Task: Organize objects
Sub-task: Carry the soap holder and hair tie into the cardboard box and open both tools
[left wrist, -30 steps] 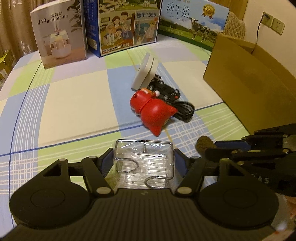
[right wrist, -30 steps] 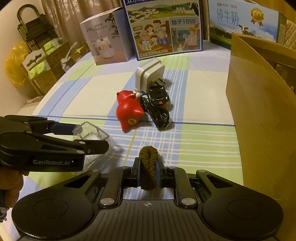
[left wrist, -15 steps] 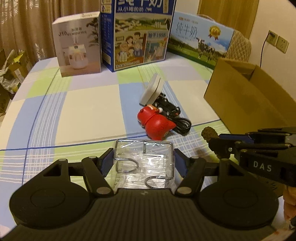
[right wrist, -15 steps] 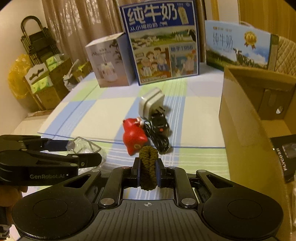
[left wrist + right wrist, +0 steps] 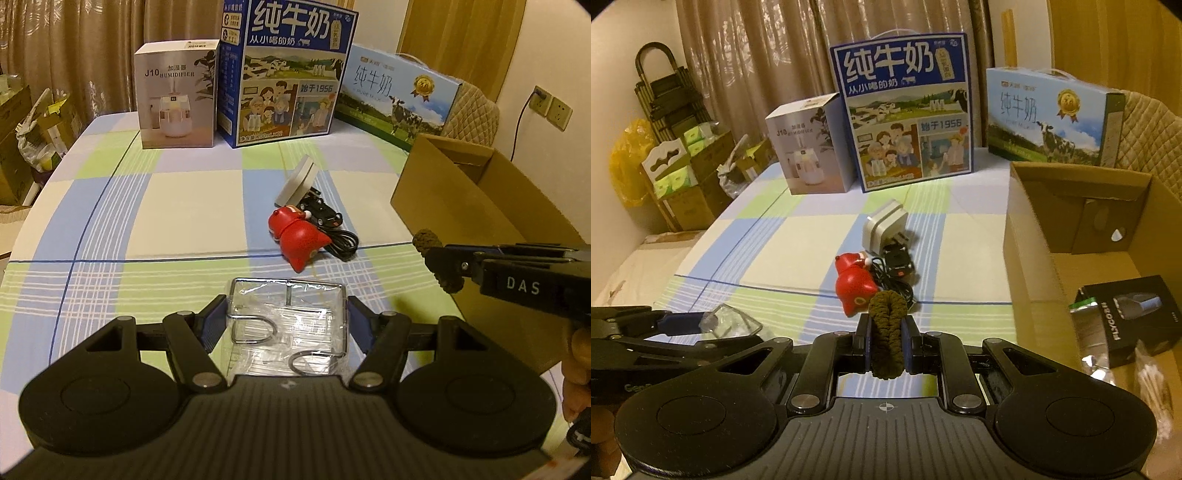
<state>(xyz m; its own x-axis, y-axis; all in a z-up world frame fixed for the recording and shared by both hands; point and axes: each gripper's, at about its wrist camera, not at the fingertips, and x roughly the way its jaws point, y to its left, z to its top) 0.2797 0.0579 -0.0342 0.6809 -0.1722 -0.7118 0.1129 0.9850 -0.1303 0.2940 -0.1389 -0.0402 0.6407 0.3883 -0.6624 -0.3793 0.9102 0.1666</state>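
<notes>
My left gripper is shut on a wire hook rack in clear plastic wrap, held above the checked tablecloth. My right gripper is shut on a brown fuzzy hair tie; in the left wrist view that hair tie sticks out at the right, close to the cardboard box. On the cloth lie a red toy figure, a white charger plug and a black coiled cable. The open cardboard box holds a black packaged item.
A white humidifier box, a tall blue milk carton box and a flat light-blue milk box stand along the table's far edge. Curtains hang behind. Cartons and a yellow bag are stacked left of the table.
Both grippers have risen and pulled back from the table, each still holding its object. The inside of the cardboard box has come into the right wrist view.
</notes>
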